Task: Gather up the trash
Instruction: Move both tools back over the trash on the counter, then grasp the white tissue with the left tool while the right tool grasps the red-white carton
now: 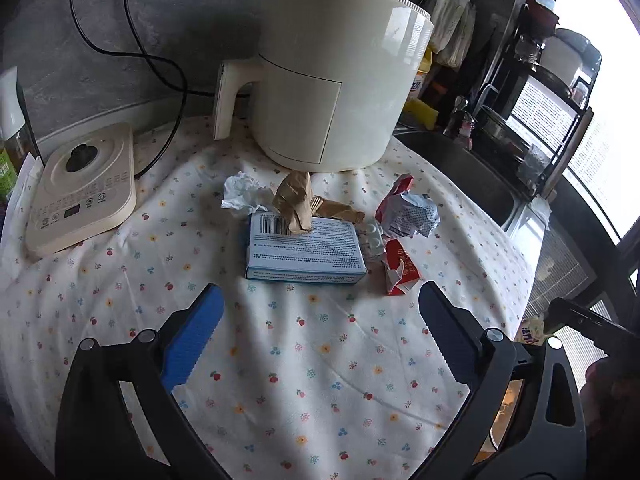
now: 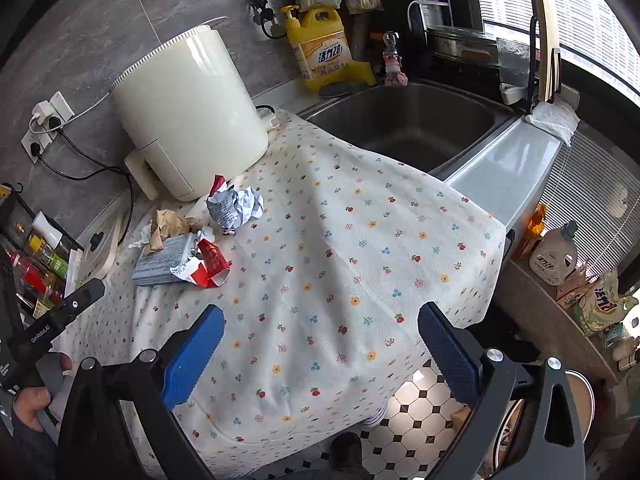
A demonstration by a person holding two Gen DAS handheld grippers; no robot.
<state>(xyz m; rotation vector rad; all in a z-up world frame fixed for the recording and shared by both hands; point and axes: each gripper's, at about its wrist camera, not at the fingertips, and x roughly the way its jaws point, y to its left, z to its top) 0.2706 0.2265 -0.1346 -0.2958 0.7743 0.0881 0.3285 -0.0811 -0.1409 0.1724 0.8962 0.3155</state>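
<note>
A heap of trash lies on the flowered cloth [image 1: 280, 360]: a blue-and-white box [image 1: 304, 252], crumpled brown paper [image 1: 296, 200], a white tissue [image 1: 242, 192], a crumpled printed wrapper [image 1: 412, 214] and a torn red carton [image 1: 400, 268]. My left gripper [image 1: 320, 320] is open and empty, just short of the box. In the right wrist view the same heap shows at left: box [image 2: 164, 260], red carton [image 2: 210, 264], printed wrapper [image 2: 236, 208]. My right gripper [image 2: 320, 340] is open and empty over the cloth [image 2: 340, 260], well right of the heap.
A cream air fryer [image 1: 336, 80] stands right behind the trash. A kettle base [image 1: 84, 192] sits at left. A steel sink [image 2: 404, 120] lies to the right, with a yellow detergent bottle [image 2: 320, 48] behind it. A bin [image 2: 540, 420] shows on the tiled floor below the counter edge.
</note>
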